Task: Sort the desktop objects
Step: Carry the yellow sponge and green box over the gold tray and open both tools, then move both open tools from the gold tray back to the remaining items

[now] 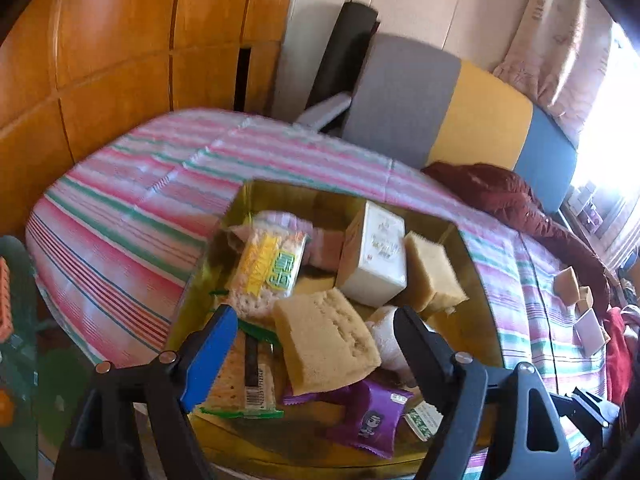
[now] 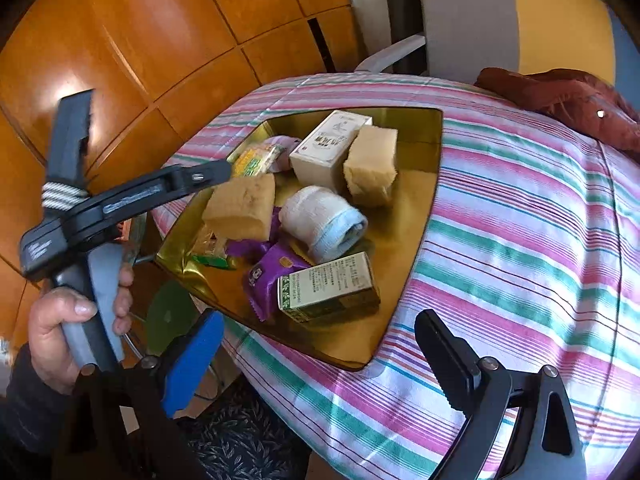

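Sorted-out items sit heaped in a gold tray (image 2: 420,184) on the desk, which is covered by a pink, green and white striped cloth (image 2: 520,240). Counted in the right wrist view: two tan sponges, one (image 2: 242,206) at the tray's left side and one (image 2: 372,166) leaning against a white box (image 2: 320,152); one rolled white-and-blue towel (image 2: 324,222); one purple snack packet (image 2: 272,276) with a small cartoon face; one green-and-cream carton (image 2: 330,288) lying flat at the near edge; one yellow-and-green cracker pack (image 2: 256,160) toward the far left corner. Print covers the white box and the carton, but it is too small and blurred to read. The left wrist view adds a second cracker pack (image 1: 244,384) with a barcode strip, low in the tray.

Outside the tray, at the right edge of the left wrist view, lie two more small sponge pieces (image 1: 568,284) and a white box (image 1: 588,328) on the cloth.

Left tool (image 1: 316,344) hovers over the near part of the tray, jaws spread wide on either side of the large sponge without pinching it. Right tool (image 2: 320,344) hangs above the tray's near corner, jaws likewise spread and holding nothing. A hand (image 2: 60,328) grips the left tool's handle.
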`<state>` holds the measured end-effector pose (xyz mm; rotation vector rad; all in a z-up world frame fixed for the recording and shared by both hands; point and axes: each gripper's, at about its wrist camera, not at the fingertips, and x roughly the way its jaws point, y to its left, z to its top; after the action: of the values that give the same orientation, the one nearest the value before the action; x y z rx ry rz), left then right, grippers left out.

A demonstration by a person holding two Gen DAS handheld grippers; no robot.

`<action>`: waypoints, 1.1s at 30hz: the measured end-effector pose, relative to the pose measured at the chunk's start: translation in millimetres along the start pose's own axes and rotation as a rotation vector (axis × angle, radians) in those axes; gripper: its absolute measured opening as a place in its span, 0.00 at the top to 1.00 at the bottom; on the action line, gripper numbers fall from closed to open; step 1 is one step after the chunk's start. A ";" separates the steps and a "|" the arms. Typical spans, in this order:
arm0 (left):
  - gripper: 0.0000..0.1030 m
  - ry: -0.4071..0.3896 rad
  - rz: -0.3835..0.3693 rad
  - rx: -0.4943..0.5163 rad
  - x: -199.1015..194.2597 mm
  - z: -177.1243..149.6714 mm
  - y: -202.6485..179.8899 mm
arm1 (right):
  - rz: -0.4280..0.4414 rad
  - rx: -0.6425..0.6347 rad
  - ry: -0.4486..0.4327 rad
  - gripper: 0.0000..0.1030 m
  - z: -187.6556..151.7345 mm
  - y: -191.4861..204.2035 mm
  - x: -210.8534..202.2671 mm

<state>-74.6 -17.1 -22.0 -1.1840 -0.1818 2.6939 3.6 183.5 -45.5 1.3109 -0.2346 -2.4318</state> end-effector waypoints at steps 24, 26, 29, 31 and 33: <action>0.21 -0.035 -0.096 0.249 -35.5 -14.8 -94.3 | -0.233 0.137 -0.111 0.03 -13.5 -80.2 -67.6; 0.21 -0.036 -0.104 0.270 -36.1 -16.3 -102.8 | -0.251 0.167 -0.108 0.03 -17.6 -91.0 -72.8; 0.21 -0.044 -0.116 0.312 -39.1 -19.5 -116.7 | -0.277 0.207 -0.105 0.03 -22.2 -105.7 -80.3; 0.21 -0.047 -0.130 0.332 -39.2 -20.1 -125.4 | -0.297 0.224 -0.106 0.03 -25.4 -115.2 -87.4; 0.21 -0.050 -0.148 0.352 -39.4 -21.4 -135.5 | -0.318 0.236 -0.106 0.03 -28.3 -123.7 -94.8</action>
<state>-15.6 106.7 17.3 -0.9581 0.1846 2.4934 45.0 335.2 -27.0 1.4097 -0.3760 -2.8170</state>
